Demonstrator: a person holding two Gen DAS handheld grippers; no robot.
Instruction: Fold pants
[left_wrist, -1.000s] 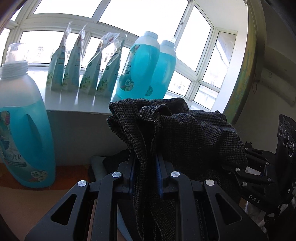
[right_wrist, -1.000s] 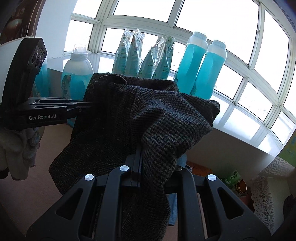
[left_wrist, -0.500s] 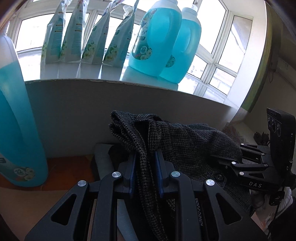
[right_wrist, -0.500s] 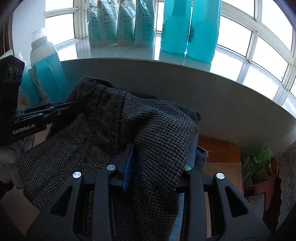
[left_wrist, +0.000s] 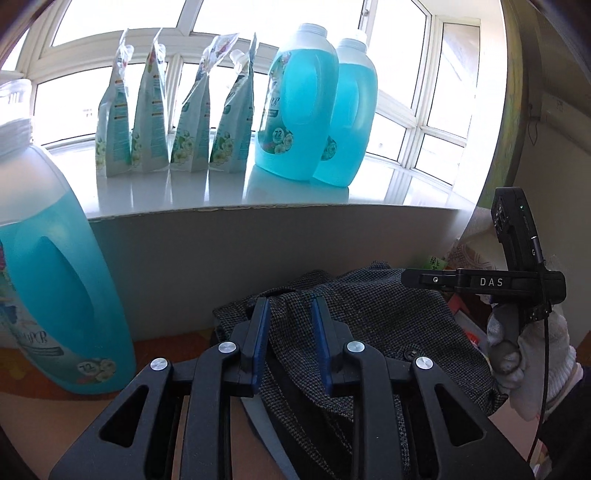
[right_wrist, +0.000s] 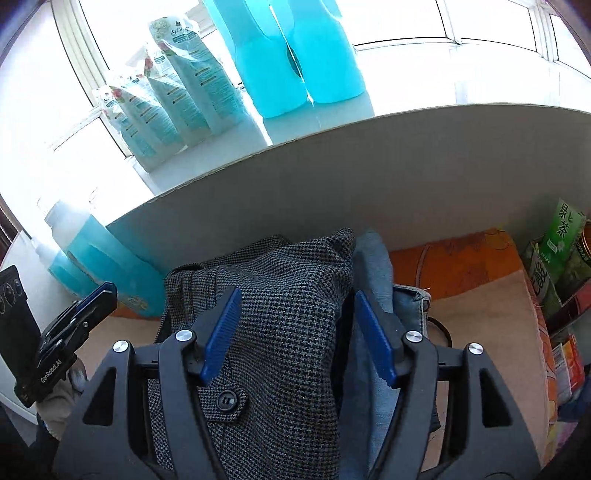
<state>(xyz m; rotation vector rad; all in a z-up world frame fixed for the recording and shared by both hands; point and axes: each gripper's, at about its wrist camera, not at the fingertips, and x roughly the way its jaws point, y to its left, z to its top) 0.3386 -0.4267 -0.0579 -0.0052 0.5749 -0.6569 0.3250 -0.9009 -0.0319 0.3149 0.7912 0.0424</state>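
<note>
Both grippers sit low over the folded pants, and I read them differently. My right gripper has just been spreading its jaws; the blue pads stand clear of the dark houndstooth cloth that lies between them, so nothing is pinched there. My left gripper has also been easing apart, only slightly: its pads are narrowly gapped with a ridge of the fabric between them, and I cannot tell whether they press on it. The pants lie in a heap against the grey wall under the windowsill, on top of folded jeans, button facing up. Farther back on the sill stand refill pouches and two blue detergent bottles.
</note>
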